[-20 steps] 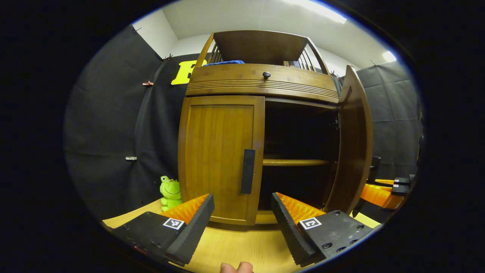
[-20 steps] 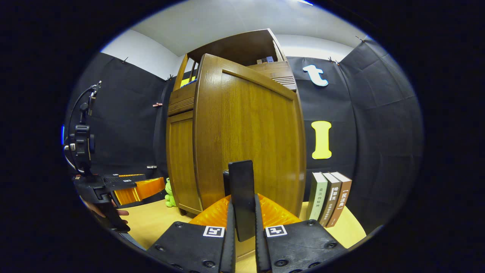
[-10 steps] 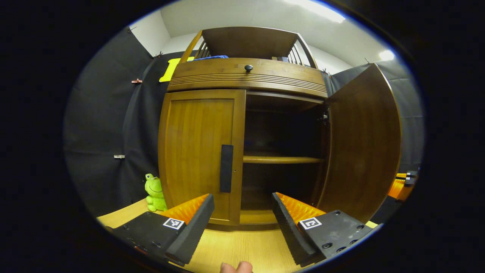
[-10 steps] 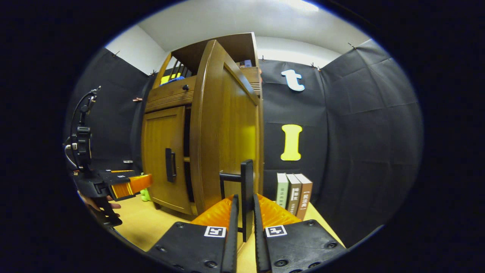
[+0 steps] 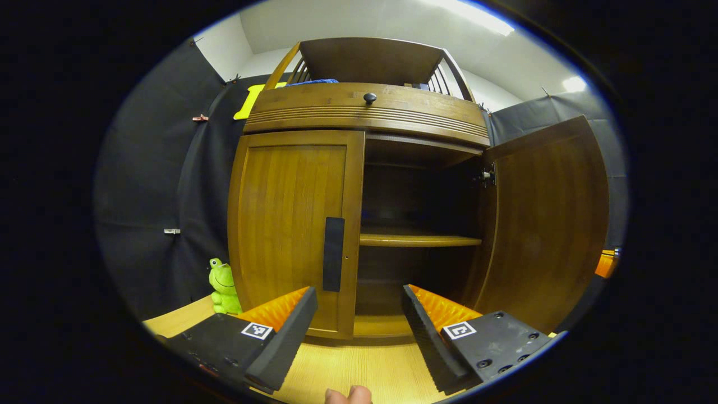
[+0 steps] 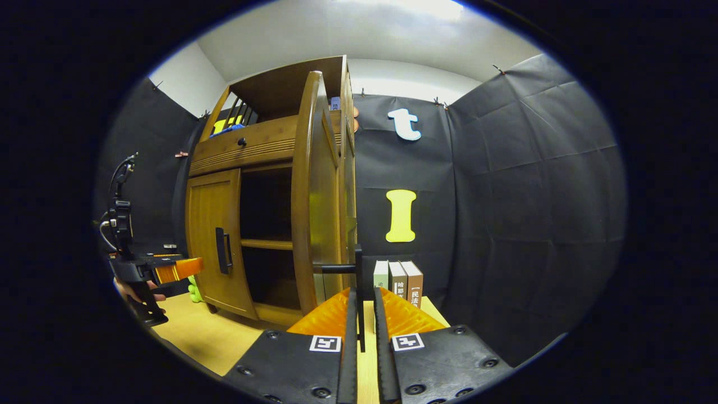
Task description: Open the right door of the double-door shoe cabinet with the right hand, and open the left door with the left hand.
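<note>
The wooden shoe cabinet (image 5: pixel 364 112) stands in front of me on the table. Its left door (image 5: pixel 286 224) is closed, with a black upright handle (image 5: pixel 333 253) at its inner edge. My left gripper (image 5: pixel 359 292) is open and hangs a short way in front of that handle, touching nothing. The right door (image 5: pixel 547 224) is swung wide open, and a dark interior with one shelf (image 5: pixel 418 240) shows behind it. In the right gripper view this right door (image 6: pixel 314 213) is seen edge-on, and my right gripper (image 6: pixel 362 297) is shut on the right door's handle (image 6: pixel 359 269).
A green toy frog (image 5: pixel 222 286) sits on the wooden tabletop (image 5: pixel 359 370) left of the cabinet. Three books (image 6: pixel 398 280) stand against the cloth wall right of the open door. A hand (image 6: pixel 132 290) holds the left gripper (image 6: pixel 174 269) at the far left.
The right door has swung from roughly half open to wide open with my right gripper on its handle. My left gripper has drifted slightly closer to the left door and stays open.
</note>
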The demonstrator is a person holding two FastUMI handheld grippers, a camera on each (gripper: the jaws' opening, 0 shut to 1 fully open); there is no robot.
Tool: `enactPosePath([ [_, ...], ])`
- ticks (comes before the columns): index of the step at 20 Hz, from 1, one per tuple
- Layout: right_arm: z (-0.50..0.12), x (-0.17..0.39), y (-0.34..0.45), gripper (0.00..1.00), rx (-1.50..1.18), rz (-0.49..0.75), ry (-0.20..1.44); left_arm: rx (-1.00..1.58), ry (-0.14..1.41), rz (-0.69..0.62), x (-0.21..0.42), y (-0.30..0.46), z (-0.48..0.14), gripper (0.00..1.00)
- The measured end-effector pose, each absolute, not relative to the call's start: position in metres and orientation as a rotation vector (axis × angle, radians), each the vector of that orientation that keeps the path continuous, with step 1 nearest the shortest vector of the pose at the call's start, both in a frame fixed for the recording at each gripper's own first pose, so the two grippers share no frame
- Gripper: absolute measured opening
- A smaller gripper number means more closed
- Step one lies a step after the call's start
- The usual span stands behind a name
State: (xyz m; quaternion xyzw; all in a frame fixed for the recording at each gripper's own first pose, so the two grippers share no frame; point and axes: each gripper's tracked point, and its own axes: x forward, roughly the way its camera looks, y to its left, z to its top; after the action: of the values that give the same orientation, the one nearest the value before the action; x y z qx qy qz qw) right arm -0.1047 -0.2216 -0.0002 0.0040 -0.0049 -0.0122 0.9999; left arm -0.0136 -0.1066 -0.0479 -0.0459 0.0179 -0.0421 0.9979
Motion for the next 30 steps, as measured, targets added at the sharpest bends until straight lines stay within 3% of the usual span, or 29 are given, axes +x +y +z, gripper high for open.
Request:
enactPosePath([
  [1, 0.0, -0.106, -0.223, 0.19, 0.0, -0.032, -0.011, -0.09, 0.032, -0.083, -0.011, -0.105, -0.047, 0.94],
  [2, 0.001, -0.108, -0.226, 0.09, -0.013, -0.045, -0.015, -0.085, 0.031, -0.08, -0.009, -0.104, -0.047, 0.93],
  [3, 0.003, -0.11, -0.23, 0.19, -0.031, -0.062, -0.022, -0.08, 0.033, -0.077, -0.007, -0.103, -0.048, 0.93],
  [4, 0.005, -0.112, -0.232, 0.19, -0.047, -0.08, -0.032, -0.077, 0.038, -0.073, -0.005, -0.102, -0.049, 0.93],
  [5, 0.007, -0.115, -0.235, 0.09, -0.059, -0.095, -0.038, -0.074, 0.041, -0.07, -0.003, -0.1, -0.05, 0.93],
  [6, 0.009, -0.118, -0.233, 0.27, -0.062, -0.094, -0.043, -0.07, 0.044, -0.067, -0.003, -0.098, -0.051, 0.95],
  [7, 0.009, -0.12, -0.234, 0.24, -0.067, -0.099, -0.042, -0.066, 0.045, -0.064, -0.001, -0.098, -0.052, 0.95],
  [8, 0.01, -0.124, -0.236, 0.29, -0.075, -0.108, -0.044, -0.064, 0.047, -0.064, 0.0, -0.097, -0.052, 0.93],
  [12, 0.022, -0.142, -0.24, 0.68, -0.049, -0.15, -0.062, -0.061, 0.041, -0.076, 0.005, -0.099, -0.05, 0.94],
  [13, 0.024, -0.148, -0.24, 0.7, -0.048, -0.168, -0.059, -0.059, 0.035, -0.077, 0.007, -0.097, -0.048, 0.94],
  [17, 0.044, -0.167, -0.192, 0.98, -0.038, -0.064, -0.092, -0.071, 0.014, -0.081, 0.02, -0.092, -0.04, 0.94],
  [20, 0.045, -0.17, -0.153, 0.98, 0.006, 0.041, -0.09, -0.07, 0.013, -0.095, 0.032, -0.091, -0.035, 0.94],
  [25, 0.033, -0.159, -0.118, 0.98, -0.004, 0.099, -0.057, -0.117, 0.018, -0.075, 0.063, -0.078, -0.036, 0.89],
  [30, 0.025, -0.144, -0.092, 0.98, 0.036, 0.152, -0.031, -0.068, 0.043, -0.051, 0.101, -0.073, -0.04, 0.62],
])
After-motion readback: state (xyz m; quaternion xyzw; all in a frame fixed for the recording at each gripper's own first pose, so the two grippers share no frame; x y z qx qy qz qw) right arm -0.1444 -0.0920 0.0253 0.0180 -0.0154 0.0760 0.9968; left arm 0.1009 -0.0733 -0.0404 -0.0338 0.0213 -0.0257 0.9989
